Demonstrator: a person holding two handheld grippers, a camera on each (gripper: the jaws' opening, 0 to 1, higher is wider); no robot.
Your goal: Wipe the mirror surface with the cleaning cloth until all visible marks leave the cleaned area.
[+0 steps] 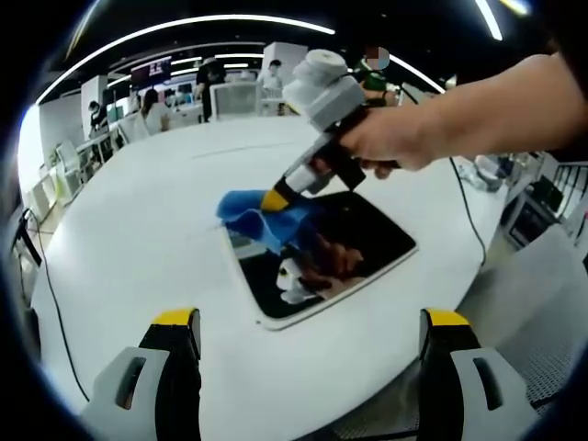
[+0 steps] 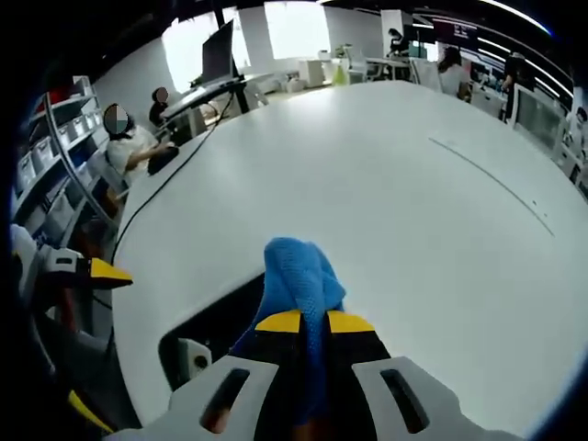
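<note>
One mirror (image 1: 354, 248) lies flat on the white desk (image 1: 156, 230). The right tool (image 2: 313, 322) pinches one blue cloth (image 2: 296, 271) at the mirror's 10 o'clock corner. The left tool (image 1: 310, 322) hovers spread at 6 o'clock.

No readable text, labels, brands or numbers in either view. Wall screen (image 1: 151, 71) far behind table (image 1: 138, 230) shows reddish content, too blurred to read. Second screen (image 2: 457, 30) beyond table, same: illegible. Mirror (image 1: 367, 239), cloth (image 1: 253, 209), both grippers: no visible markings.
</note>
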